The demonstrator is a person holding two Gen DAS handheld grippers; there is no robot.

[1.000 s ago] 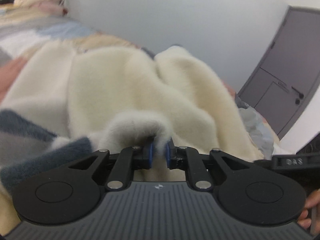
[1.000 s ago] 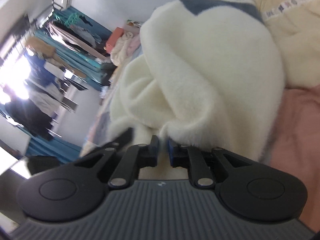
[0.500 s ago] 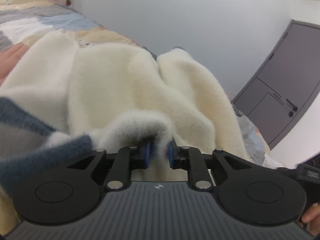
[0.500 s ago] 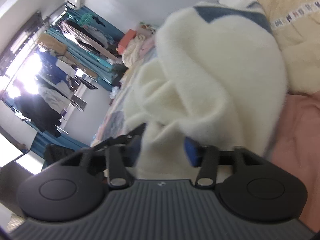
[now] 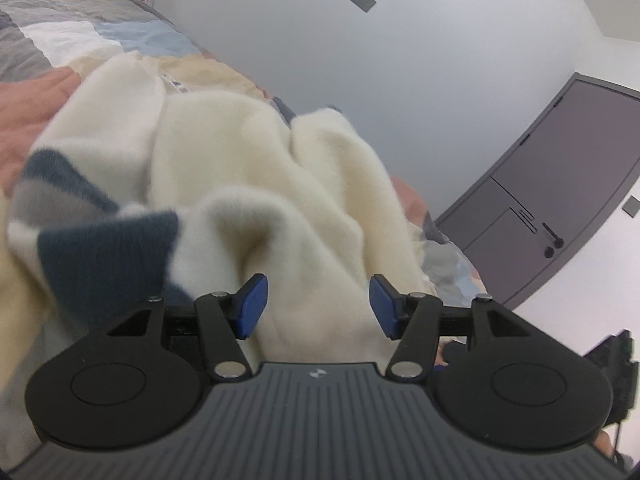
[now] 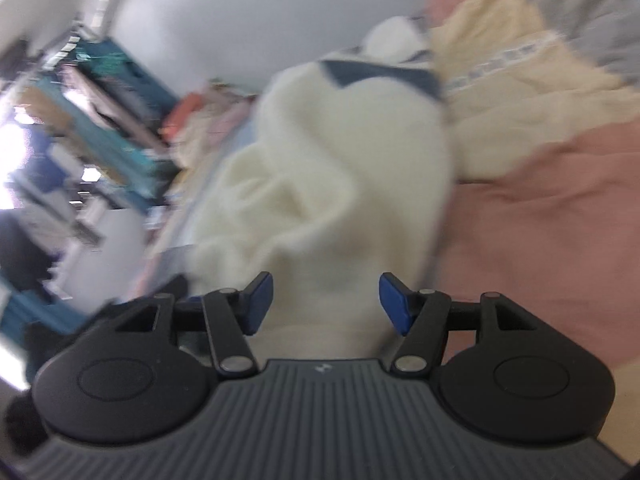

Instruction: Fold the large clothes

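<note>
A fluffy cream garment (image 5: 248, 168) with dark blue and grey bands (image 5: 108, 248) lies bunched on the bed. My left gripper (image 5: 316, 306) is open, its blue pads spread on either side of a cream fold that lies between them. In the right wrist view the same cream garment (image 6: 332, 184) fills the middle, with a dark blue patch (image 6: 376, 74) at its far end. My right gripper (image 6: 326, 306) is open, with cream fabric lying between its spread pads. That view is blurred.
The bed has a patchwork cover (image 5: 68, 32) of grey, blue, beige and pink, with a pink area (image 6: 540, 220) to the right. A grey door (image 5: 560, 184) stands at the right. Blue clothes racks (image 6: 100, 120) and a pile of clothes stand beyond the bed.
Both grippers have opened and let go of the cream fabric, the right one first, then the left. The garment has dropped lower and both views have shifted.
</note>
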